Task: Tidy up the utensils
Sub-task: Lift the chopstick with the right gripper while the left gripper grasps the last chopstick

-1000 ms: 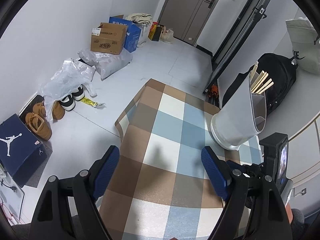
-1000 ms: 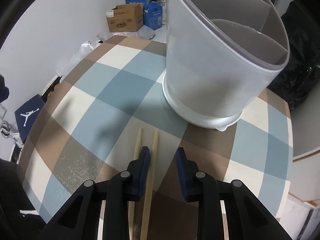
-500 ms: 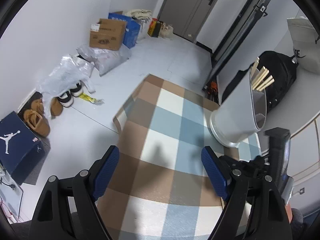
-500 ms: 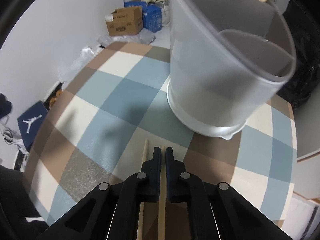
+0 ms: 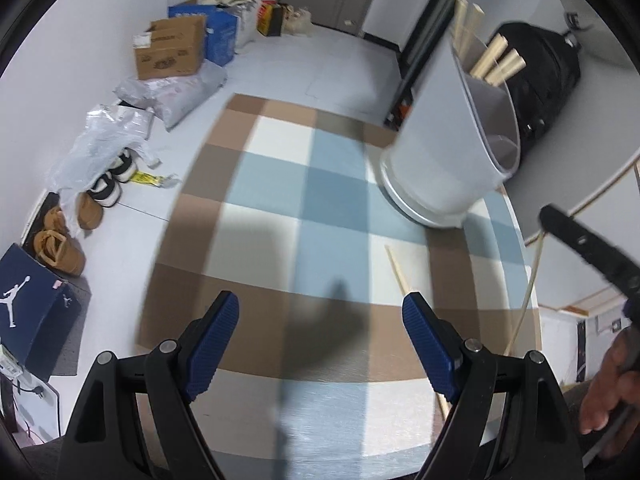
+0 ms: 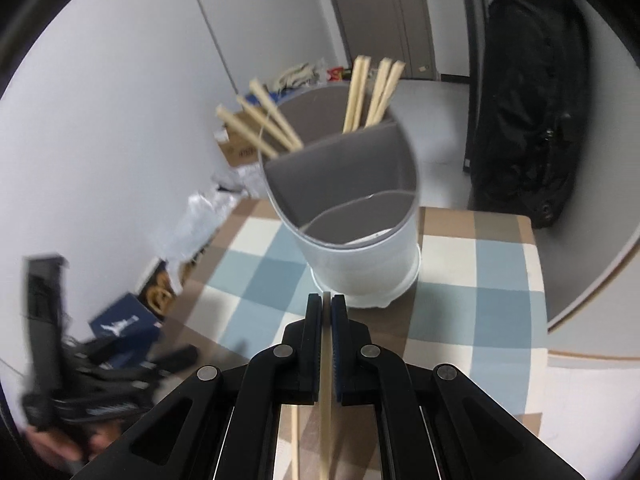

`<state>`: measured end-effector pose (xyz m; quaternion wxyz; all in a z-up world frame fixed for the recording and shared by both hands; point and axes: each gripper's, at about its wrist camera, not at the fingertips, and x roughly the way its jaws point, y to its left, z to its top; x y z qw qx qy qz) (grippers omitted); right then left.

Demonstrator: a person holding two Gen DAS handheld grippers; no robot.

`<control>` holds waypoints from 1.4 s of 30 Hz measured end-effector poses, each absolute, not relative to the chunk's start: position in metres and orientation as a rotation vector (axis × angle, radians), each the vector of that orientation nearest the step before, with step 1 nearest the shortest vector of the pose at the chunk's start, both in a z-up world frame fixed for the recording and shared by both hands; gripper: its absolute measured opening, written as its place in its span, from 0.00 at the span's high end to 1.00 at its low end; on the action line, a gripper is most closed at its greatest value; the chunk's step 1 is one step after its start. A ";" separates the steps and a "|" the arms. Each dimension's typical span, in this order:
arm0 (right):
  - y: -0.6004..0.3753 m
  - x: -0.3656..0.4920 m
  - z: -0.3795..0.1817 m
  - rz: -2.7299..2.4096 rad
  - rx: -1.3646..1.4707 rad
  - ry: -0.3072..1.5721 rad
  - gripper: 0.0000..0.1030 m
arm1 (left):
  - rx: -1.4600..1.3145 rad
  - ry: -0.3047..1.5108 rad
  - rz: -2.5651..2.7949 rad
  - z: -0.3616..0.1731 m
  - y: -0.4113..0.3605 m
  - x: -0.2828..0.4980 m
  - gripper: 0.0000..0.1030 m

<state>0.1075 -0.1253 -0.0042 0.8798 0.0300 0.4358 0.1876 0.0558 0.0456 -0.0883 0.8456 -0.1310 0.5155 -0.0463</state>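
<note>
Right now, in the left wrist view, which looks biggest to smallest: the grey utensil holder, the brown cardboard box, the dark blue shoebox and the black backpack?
1. Grey utensil holder, though it sits nearest the camera.
2. Black backpack and dark blue shoebox: too alike to rank, and both are partly cut off.
3. Brown cardboard box, smallest, but farthest away.

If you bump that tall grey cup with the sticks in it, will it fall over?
Probably not easily. The grey holder stands on a wider base ring on the checked cloth. It looks like light plastic, though, with chopsticks poking high, so a hard push near the rim might tip it.
</note>
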 end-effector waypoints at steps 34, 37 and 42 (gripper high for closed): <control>-0.221 0.074 0.031 0.465 0.357 0.735 0.96 | -0.092 1.294 -0.039 -0.118 -0.030 0.100 0.97; -0.222 0.074 0.031 0.466 0.358 0.736 0.96 | -0.138 1.268 -0.045 -0.116 -0.025 0.102 0.98; -0.221 0.073 0.030 0.460 0.356 0.736 0.96 | -0.160 1.157 -0.058 -0.092 -0.025 0.093 0.98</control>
